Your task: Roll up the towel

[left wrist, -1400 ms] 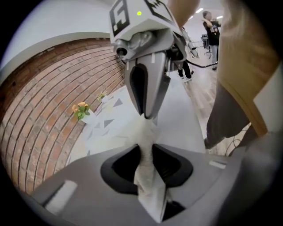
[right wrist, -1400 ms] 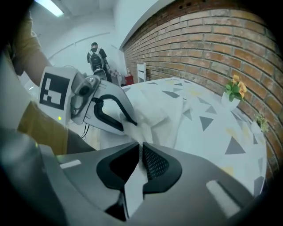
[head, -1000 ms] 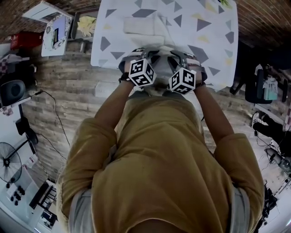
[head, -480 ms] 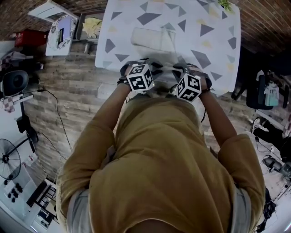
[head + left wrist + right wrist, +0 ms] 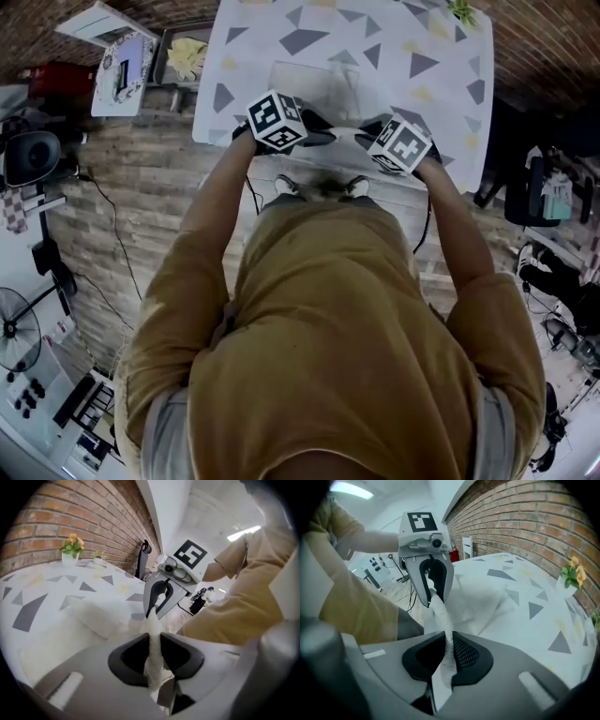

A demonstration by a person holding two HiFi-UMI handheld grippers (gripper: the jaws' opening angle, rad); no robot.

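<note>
A white towel [image 5: 314,86] lies on the table's triangle-patterned cloth [image 5: 441,84], and its near edge is raised and stretched between my two grippers. In the head view, my left gripper [image 5: 314,133] and right gripper [image 5: 361,136] hang over the table's near edge and face each other. In the left gripper view, the jaws are shut on a thin strip of towel [image 5: 153,641], which runs on to the right gripper [image 5: 158,595]. In the right gripper view, the jaws are shut on the towel edge [image 5: 446,651], and the left gripper [image 5: 429,581] is opposite. The rest of the towel [image 5: 480,597] rests loosely folded on the cloth.
A small pot of flowers [image 5: 70,550] stands at the table's far end by the brick wall. Left of the table are a shelf with a box [image 5: 117,66] and a tray [image 5: 186,54]. A fan [image 5: 19,328] and cables are on the floor at the left.
Both grippers have risen and moved apart over the table's near edge, and both have rolled. The towel's bunched near edge is now pulled taut between them.
</note>
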